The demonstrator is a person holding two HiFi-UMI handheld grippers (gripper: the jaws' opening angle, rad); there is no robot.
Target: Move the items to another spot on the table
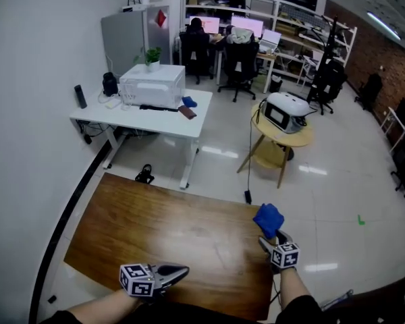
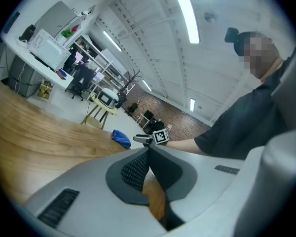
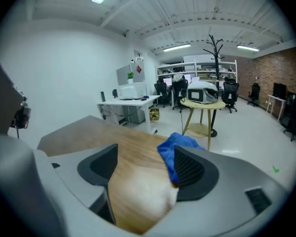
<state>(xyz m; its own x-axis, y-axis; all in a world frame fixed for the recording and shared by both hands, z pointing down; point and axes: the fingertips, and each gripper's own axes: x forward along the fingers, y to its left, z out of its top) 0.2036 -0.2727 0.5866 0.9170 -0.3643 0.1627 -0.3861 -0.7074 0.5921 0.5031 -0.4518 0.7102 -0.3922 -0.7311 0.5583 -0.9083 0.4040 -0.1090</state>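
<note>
Head view: we see the blue cloth (image 1: 268, 219) bunched at the far right corner of the wooden worktop (image 1: 162, 235), close to the edge. The right gripper (image 1: 273, 240) sits just behind it, pointing at it. The left gripper (image 1: 180, 272) lies low along the near edge, well apart from the cloth.

Right gripper view: jaws stand wide apart. The cloth lies against the inner face of the right-hand jaw, and bare wood fills the rest of the gap. The other jaw is nowhere near the cloth, so nothing is pinched and the cloth rests on the worktop by its own weight.

Left gripper view: jaws are closed tip to tip with nothing between them. We judge this gripper is parked out of the way, since one gripper is enough for a soft cloth.

Our reading: the cloth is the only item we can find on the worktop. We cannot tell whether this corner is its start or its new spot. The wide gap suits either letting go or taking a fresh bite. A corner perch is risky, because a nudge could drag a fold over the edge.
</note>
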